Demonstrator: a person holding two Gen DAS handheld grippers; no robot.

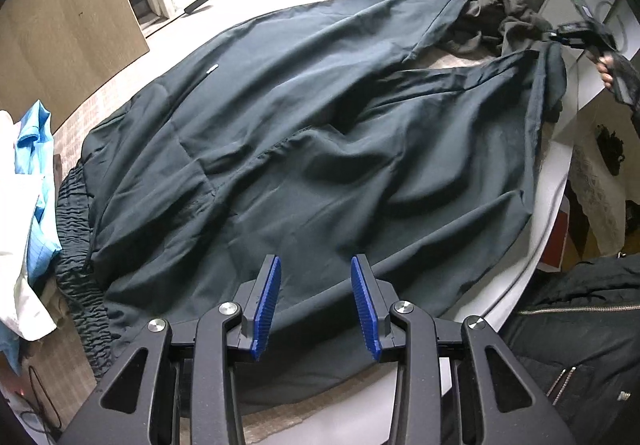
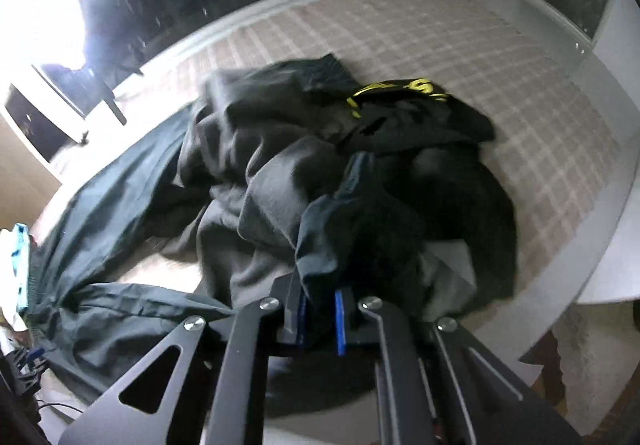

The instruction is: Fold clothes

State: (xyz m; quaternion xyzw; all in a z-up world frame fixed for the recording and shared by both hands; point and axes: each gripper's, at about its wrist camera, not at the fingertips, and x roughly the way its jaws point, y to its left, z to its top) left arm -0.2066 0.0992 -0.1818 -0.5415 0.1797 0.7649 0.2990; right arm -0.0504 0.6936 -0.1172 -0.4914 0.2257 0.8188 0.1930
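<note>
The big dark teal-black trousers of thin woven cloth lie spread over the checked pink-and-white table cover, filling everything ahead of the left gripper, whose blue pads stand apart with only flat fabric showing between them, nothing pinched. Beyond the right gripper sits a crumpled heap of grey and black garments, one with yellow lettering; the trouser leg end rises straight out of this gripper's closed blue pads. The hold looks shallow, so a pull could slip the thin hem free. The heap lies just past those fingers, touching the leg, and may drag along. With the left pads empty, the trousers could slide wholesale instead of folding.
</note>
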